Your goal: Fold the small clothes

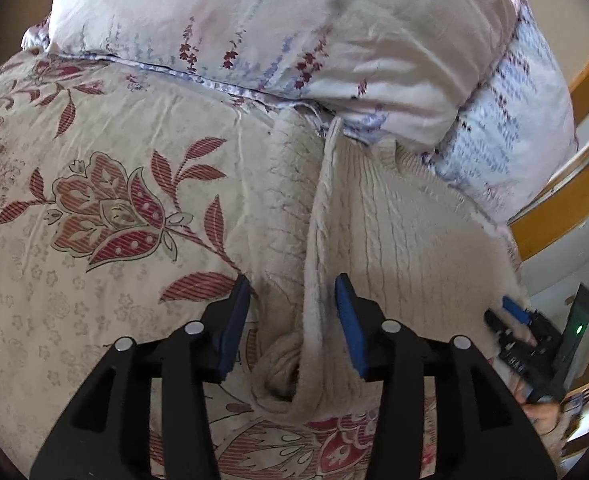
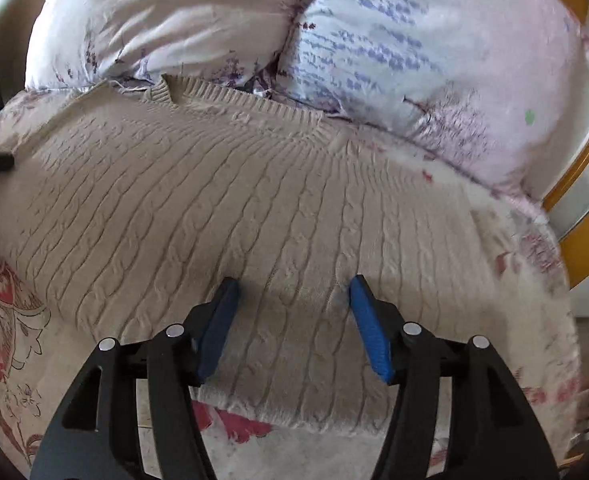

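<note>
Floral bedding (image 1: 94, 128) under two pillows (image 2: 434, 40) carries a cream cable-knit sweater (image 2: 254, 200), its folded edge lying between the left gripper's (image 1: 292, 292) spread jaws, untouched, while the right gripper (image 2: 294, 296) hovers spread above the knit.

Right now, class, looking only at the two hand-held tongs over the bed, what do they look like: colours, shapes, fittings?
Both tongs match. The left tongs and right tongs have black, angular plastic arms with open cut-outs, round silver pins at the pivots, and flat blue pads lining the inner faces. No sleeve shows in either view.
</note>
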Available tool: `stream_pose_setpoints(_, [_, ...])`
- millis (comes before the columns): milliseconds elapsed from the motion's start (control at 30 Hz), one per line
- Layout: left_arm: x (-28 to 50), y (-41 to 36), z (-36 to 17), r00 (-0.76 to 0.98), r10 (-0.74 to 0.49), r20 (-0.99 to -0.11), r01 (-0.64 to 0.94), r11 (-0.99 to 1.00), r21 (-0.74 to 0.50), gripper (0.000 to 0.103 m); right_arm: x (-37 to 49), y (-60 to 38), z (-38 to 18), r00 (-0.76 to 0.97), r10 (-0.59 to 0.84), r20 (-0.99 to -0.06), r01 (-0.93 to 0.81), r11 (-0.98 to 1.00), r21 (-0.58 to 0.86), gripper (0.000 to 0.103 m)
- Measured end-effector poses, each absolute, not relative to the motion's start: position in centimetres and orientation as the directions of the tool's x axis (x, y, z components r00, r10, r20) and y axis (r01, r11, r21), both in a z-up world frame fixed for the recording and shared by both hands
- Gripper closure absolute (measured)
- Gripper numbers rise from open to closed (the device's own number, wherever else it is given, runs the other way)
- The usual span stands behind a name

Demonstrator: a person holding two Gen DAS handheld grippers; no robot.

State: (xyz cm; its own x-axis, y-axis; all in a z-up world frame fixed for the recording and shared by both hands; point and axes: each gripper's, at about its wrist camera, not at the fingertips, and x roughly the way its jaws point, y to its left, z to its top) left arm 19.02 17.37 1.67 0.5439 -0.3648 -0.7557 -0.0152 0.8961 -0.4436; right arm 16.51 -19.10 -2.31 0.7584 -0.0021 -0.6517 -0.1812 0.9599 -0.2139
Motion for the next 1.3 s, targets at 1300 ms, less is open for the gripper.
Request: stream_pose_setpoints(1300, [24.9,16.4,0.2,0.556,-0.546,-0.627,-0.148,0.677,-0.721,0.080,17.8,-21.4,-1.7,0.754,0.171,-0.634,-0.191,0.981,0.037,0.034])
